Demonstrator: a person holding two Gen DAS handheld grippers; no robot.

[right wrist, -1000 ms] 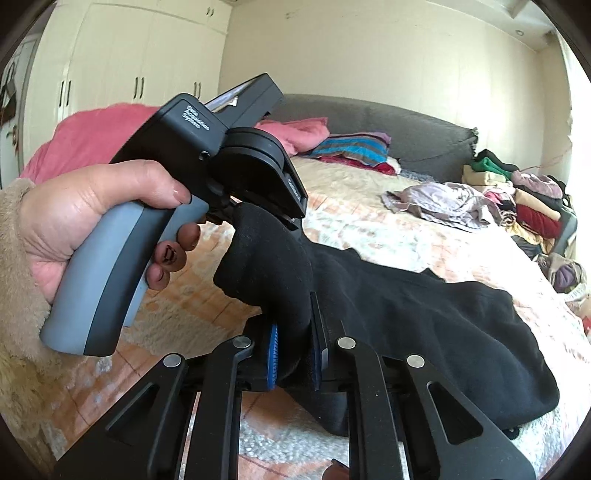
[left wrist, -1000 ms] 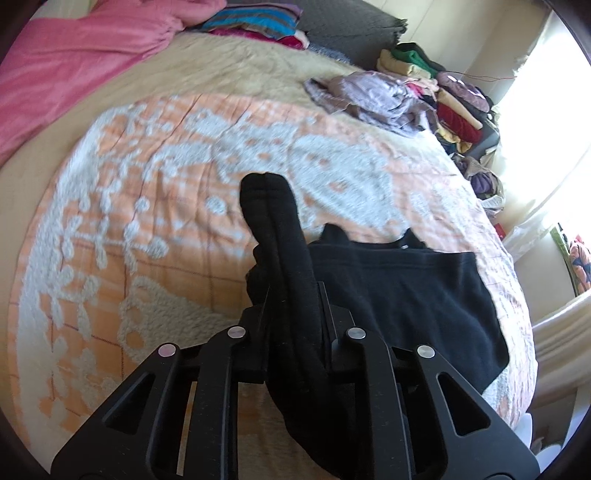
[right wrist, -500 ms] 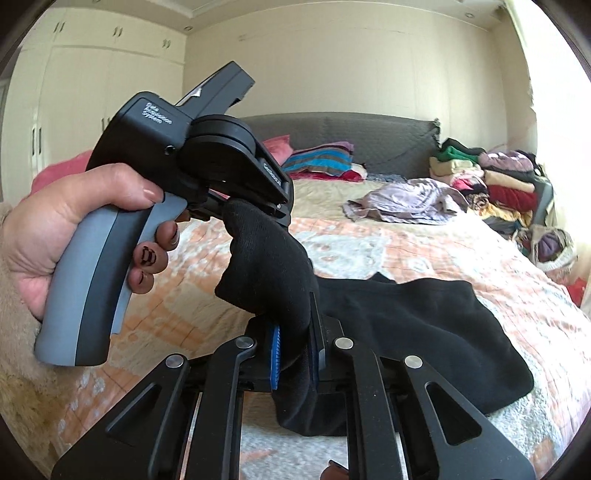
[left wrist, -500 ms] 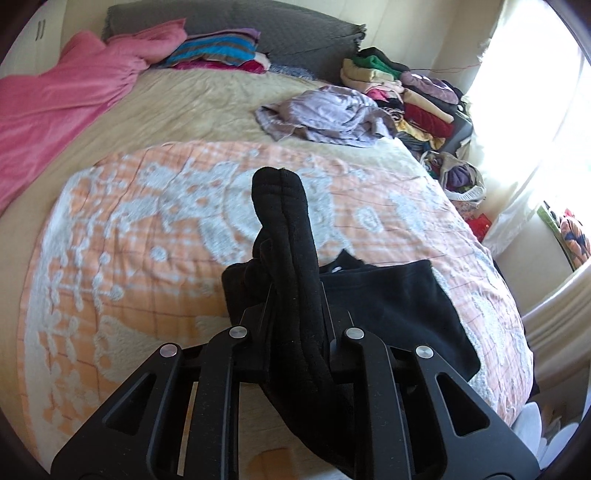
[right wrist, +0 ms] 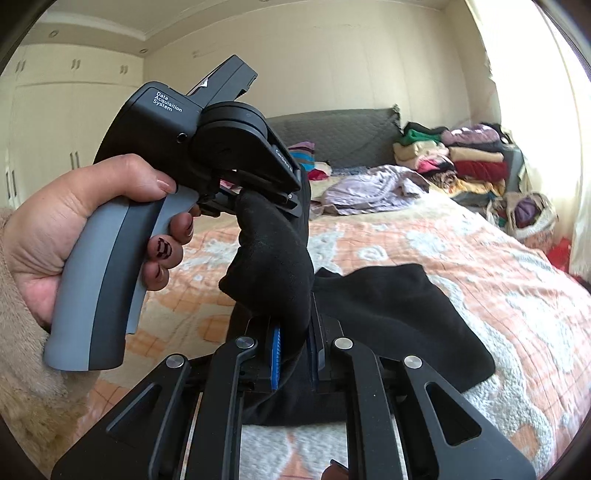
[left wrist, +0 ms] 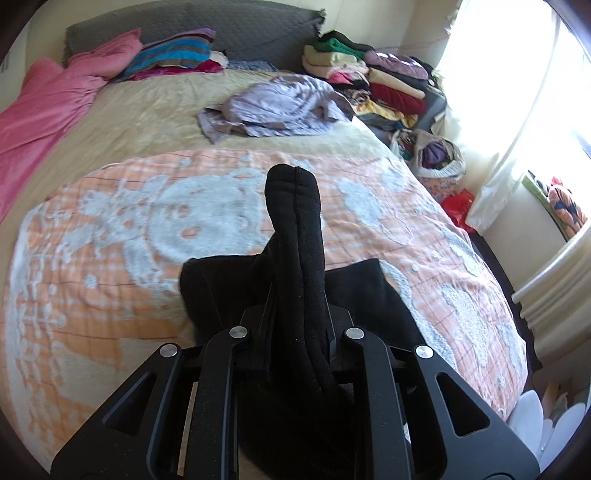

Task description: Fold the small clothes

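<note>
Two grippers: both of mine are clamped on the same black garment (left wrist: 295, 236).
Left gripper (left wrist: 295, 332): at the bottom centre of the left wrist view, my jaws are pressed tight on a thick fold of black cloth, which stands up past the fingertips as a rounded column.
Right gripper (right wrist: 295, 343): low centre of the right wrist view, my blue pads (right wrist: 276, 347) pinch another bunched fold of the garment (right wrist: 273, 266).
Left hand (right wrist: 74, 229): it fills the left side of the right wrist view, wrapped around the grey handle of the left gripper (right wrist: 286, 195), whose black head sits at upper centre, touching the raised cloth.
Garment: the rest lies flat and dark on the orange and white blanket (left wrist: 129, 229), in the lower centre of both views.
Lilac clothes (left wrist: 280, 107): crumpled heap, upper centre, well apart from the garment.
Folded pile (left wrist: 376, 77): stacked at upper right beside the grey headboard (left wrist: 192, 26).
Pink bedding (left wrist: 48, 107): upper left.
</note>
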